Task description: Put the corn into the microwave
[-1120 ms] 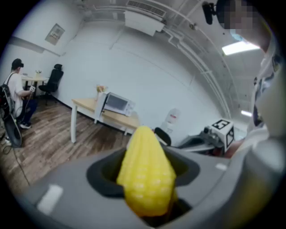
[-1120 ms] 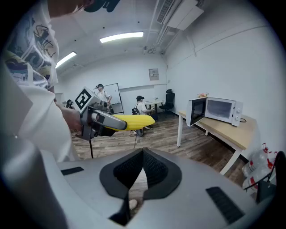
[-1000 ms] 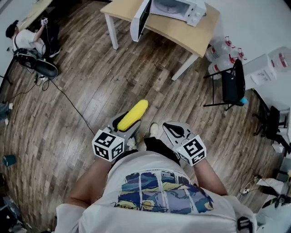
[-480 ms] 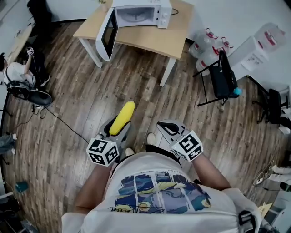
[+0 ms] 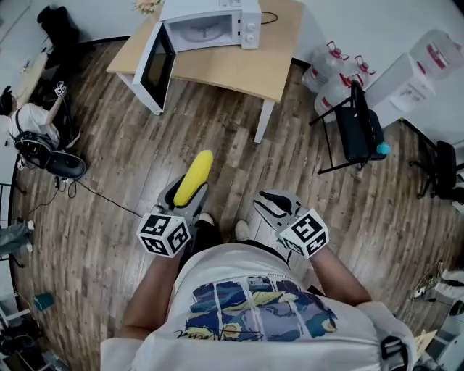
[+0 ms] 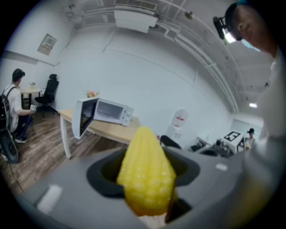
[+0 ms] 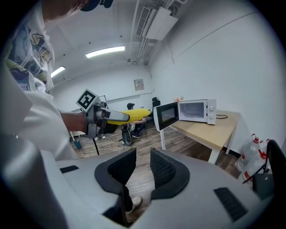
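The left tool clamps a yellow corn, held above the wooden floor, well apart from the microwave. The microwave sits on a bench, door swung open. The right tool has its jaws narrowly apart.

Wooden table carries open-door microwave; table stands on plank floor.

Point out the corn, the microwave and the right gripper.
corn (image 5: 193, 177), head view, middle of the cob
microwave (image 5: 208, 30), head view, its open cavity
right gripper (image 5: 270, 203), head view, midway between its fingertips
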Motion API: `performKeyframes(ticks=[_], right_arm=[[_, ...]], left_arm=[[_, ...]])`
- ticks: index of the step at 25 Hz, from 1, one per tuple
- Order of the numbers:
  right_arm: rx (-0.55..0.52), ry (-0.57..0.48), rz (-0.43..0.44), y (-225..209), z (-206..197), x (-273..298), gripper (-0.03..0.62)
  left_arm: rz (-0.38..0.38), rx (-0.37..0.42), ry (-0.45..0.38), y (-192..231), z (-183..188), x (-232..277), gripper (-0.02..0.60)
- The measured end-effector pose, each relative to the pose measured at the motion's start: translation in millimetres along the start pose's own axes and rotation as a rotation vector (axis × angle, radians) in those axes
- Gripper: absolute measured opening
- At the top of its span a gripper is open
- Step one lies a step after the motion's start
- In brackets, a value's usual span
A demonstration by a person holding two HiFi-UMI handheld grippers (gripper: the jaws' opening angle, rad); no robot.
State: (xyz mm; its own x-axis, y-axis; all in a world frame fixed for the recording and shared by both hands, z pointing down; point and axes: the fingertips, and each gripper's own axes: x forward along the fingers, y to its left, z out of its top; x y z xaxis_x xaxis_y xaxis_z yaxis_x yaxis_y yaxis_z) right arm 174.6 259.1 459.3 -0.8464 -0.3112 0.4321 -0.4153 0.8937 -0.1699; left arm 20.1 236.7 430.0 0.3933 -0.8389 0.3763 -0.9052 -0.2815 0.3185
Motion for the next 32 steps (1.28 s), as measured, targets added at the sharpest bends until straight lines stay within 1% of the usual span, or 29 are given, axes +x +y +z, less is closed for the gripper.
performKeyframes(ticks=[4,8,12,17,23,28,32], right_arm=[[0.012,-0.002,-0.013,-27.8,6.2,16.5,0.089],[0.021,0.003,-0.060,-59.6,21.7,43.2,0.087],[0.024,0.011,-0.116,-90.4,52.3,67.4,0.083],[0.032,0.017,-0.192,-132.0,94.4,98.1,0.071],[0.033,0.037,-0.244,-160.6,127.3,143.6,0.067],[0.038,0.073,-0.254,-172.8,136.2,161.9,0.064],[0.051,0.089,-0.257,-194.9,140.1,171.0,0.064]], left_arm=[[-0.006,0.015,0.001,18.7,14.7,31.8,0.255],[-0.030,0.030,-0.006,50.3,33.4,68.5,0.254],[-0.064,0.034,-0.003,82.1,59.7,108.9,0.255],[-0.104,0.058,0.001,118.7,99.5,157.8,0.255],[-0.151,0.079,0.011,161.2,127.8,207.9,0.254],[-0.148,0.061,0.010,185.3,140.3,240.3,0.254],[-0.133,0.054,0.011,196.9,148.6,266.5,0.255]])
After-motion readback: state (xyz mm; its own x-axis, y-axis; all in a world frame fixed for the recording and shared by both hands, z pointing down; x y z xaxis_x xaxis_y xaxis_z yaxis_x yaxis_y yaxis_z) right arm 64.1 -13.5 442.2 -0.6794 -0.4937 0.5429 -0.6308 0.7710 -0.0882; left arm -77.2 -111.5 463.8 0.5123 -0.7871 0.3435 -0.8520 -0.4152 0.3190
